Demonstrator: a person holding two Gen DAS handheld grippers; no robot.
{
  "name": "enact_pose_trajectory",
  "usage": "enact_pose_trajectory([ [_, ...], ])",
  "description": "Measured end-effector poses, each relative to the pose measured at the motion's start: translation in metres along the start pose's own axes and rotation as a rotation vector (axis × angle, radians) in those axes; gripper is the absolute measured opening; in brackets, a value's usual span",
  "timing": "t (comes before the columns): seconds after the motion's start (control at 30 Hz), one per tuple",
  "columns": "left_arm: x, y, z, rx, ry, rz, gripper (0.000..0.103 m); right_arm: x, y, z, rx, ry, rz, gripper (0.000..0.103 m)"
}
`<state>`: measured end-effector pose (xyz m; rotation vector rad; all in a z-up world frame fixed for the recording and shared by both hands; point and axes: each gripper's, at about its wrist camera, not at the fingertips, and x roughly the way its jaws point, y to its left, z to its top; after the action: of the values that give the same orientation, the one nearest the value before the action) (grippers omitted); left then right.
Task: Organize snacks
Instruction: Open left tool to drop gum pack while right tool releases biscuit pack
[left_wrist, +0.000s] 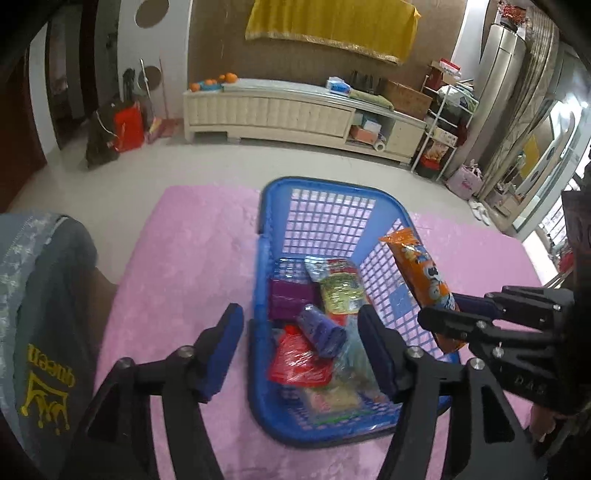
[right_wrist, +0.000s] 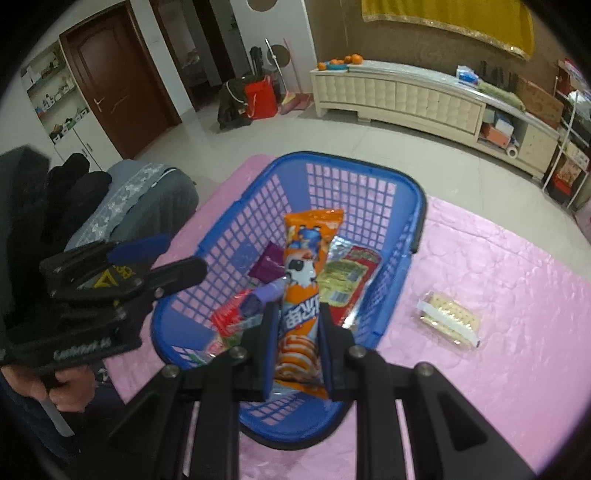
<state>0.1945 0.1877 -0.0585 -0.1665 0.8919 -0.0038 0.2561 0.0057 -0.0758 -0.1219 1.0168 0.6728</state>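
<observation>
A blue plastic basket (left_wrist: 266, 295) (right_wrist: 402, 266) stands on a pink mat and holds several snack packs: purple, green, red and a dark blue roll. My right gripper (right_wrist: 297, 314) is shut on an orange snack pack (right_wrist: 306, 266) and holds it upright over the basket; the pack and that gripper also show in the left wrist view (left_wrist: 421, 273) at the right. My left gripper (left_wrist: 301, 336) is open and empty, just above the basket's near left wall. A clear pack of crackers (right_wrist: 448, 319) lies on the mat right of the basket.
The pink mat (left_wrist: 177, 266) covers the work surface. A grey garment (left_wrist: 40, 295) lies at its left edge. A cream low cabinet (left_wrist: 280, 110) stands across the tiled floor at the back, with a red bag (left_wrist: 127, 125) to its left.
</observation>
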Motion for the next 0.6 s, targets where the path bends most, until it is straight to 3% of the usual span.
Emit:
enact_pose_trajectory([
  [0.4, -0.02, 0.044, -0.026, -0.033, 0.007, 0.078, 0.065, 0.033, 0.056, 0.004, -0.002, 0.051, 0.073, 0.024],
  [0.6, -0.023, 0.054, -0.034, -0.042, 0.012, 0.077, 0.065, 0.052, 0.067, 0.001, 0.011, 0.084, 0.035, 0.024],
])
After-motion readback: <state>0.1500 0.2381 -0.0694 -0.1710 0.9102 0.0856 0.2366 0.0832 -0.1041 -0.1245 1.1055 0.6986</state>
